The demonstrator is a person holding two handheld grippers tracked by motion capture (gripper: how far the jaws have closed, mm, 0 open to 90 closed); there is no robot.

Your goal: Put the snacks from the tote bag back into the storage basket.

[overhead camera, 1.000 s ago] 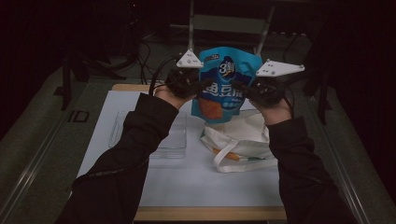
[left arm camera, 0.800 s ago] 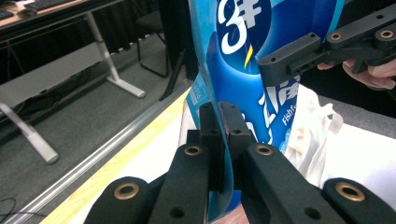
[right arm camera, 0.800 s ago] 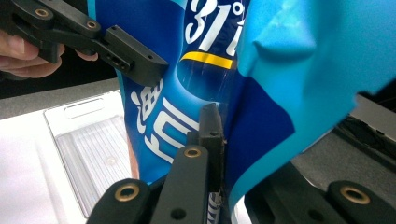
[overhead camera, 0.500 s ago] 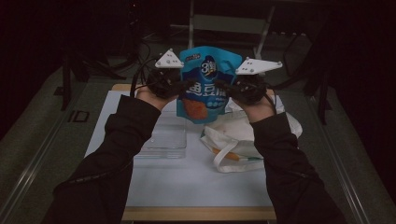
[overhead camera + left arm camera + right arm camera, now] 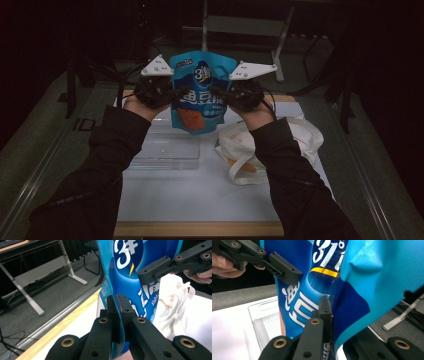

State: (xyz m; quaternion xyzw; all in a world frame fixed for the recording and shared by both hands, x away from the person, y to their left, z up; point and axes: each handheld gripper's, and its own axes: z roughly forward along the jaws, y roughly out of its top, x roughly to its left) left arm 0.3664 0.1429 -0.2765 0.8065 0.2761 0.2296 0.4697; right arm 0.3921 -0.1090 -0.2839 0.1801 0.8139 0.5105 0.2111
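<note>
A blue snack bag [image 5: 199, 95] with white lettering hangs in the air above the table's far half, held upright between both grippers. My left gripper [image 5: 173, 95] is shut on the bag's left edge, and my right gripper [image 5: 224, 96] is shut on its right edge. In the left gripper view the jaws [image 5: 119, 305] pinch the thin bag [image 5: 125, 265] edge, with the other gripper [image 5: 160, 268] beyond. In the right gripper view the jaws [image 5: 327, 311] clamp the crumpled bag [image 5: 324, 275], and the other gripper [image 5: 277, 263] shows at the upper left.
A clear plastic tray [image 5: 167, 150] lies on the white table top [image 5: 200, 200] under the bag's left side. A white cloth tote bag [image 5: 300, 140] with something orange inside lies at the right. Metal frame legs [image 5: 280, 45] stand beyond the table.
Both hands have carried the blue bag to the left and a little higher in the high view. Both grips on it are unchanged.
</note>
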